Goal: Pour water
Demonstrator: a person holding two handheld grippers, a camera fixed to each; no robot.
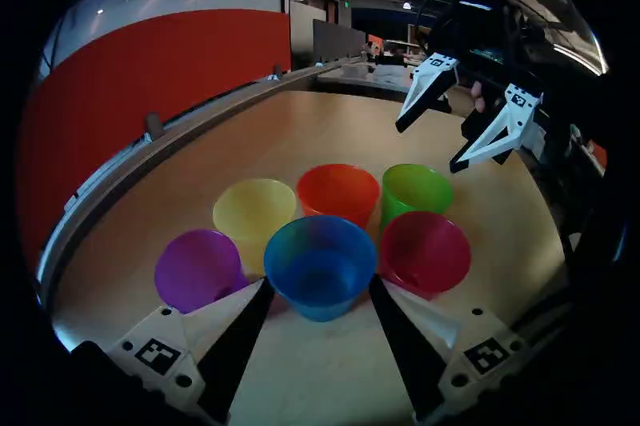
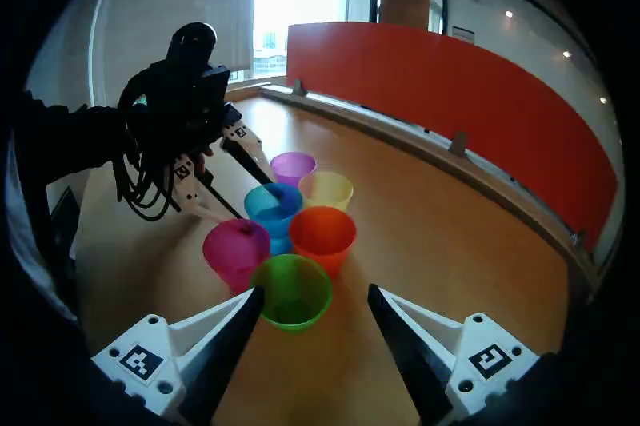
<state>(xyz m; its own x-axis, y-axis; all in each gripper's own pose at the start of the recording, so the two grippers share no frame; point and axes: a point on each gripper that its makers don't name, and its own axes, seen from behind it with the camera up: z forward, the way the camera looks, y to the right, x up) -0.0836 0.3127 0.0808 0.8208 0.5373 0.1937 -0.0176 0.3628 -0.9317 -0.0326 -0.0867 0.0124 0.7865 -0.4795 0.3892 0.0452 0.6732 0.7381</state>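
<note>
Though nothing is clamped yet, table (image 1: 336, 130): wooden top, six cups bunched mid-surface.
sleeve (image 2: 72, 138): dark, with looped cable (image 2: 144, 186); seen from the right gripper view, behind the far gripper.
left gripper (image 1: 320, 284): jaws spread, straddling the blue cup; contact unclear.
right gripper (image 1: 428, 146): released; left gripper view shows it held off the table, past the green cup (image 1: 416, 190). Its own view puts that cup just ahead of its fingers.
blue cup (image 1: 320, 266): looks thin; a hard squeeze or a tilted lift likely spills. Water level: cannot tell.
purple cup (image 1: 196, 270), magenta cup (image 1: 424, 254): just beside blue; closing fingers could knock either.
</note>
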